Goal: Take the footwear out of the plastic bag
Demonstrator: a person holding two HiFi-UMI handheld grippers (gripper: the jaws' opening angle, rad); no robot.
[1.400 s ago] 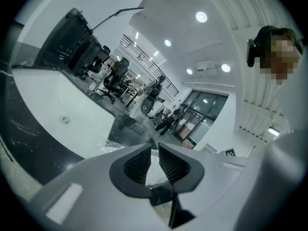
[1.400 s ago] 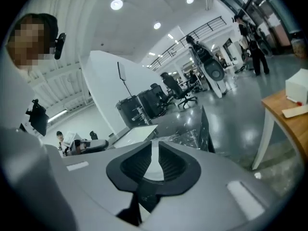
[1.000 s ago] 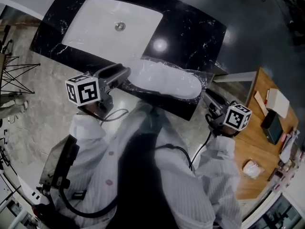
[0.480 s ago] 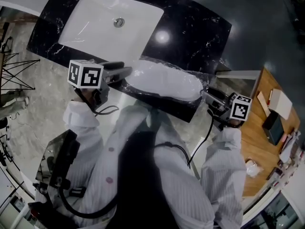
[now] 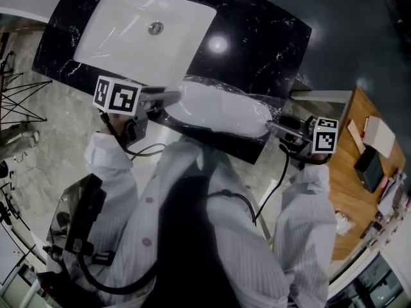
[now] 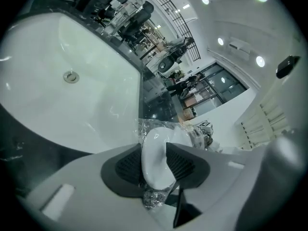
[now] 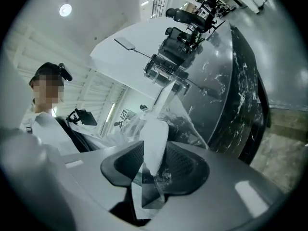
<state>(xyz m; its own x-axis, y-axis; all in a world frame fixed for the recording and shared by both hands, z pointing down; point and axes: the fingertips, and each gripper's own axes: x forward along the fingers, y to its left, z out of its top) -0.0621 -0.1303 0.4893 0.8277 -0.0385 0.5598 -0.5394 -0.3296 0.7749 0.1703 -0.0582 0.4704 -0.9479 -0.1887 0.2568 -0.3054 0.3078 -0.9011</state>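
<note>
Left gripper [image 6: 154, 166] is closing its jaws on one end of the shoe [image 5: 221, 110]. In the left gripper view the white end sits upright between the two ribbed pads and touches both, with crumpled bag [image 6: 153, 197] film bunched under it. Right gripper [image 7: 155, 163] is also closing, at the opposite end. In the right gripper view the narrow white tip stands between its pads and meets both, with clear film spread around and below it.

Both grippers point inward at each other from the two ends, so the shoe lies lengthwise between them. It is still wholly inside the clear bag, whose film shows as a shiny border round it. The bagged shoe lies on the near edge of the black marbled counter [image 5: 260, 40]. A white sink [image 5: 138, 24] is set into the counter just beyond the left gripper, drain in the middle. A wooden desk [image 5: 356, 178] with small items stands to the right, near the right gripper.
</note>
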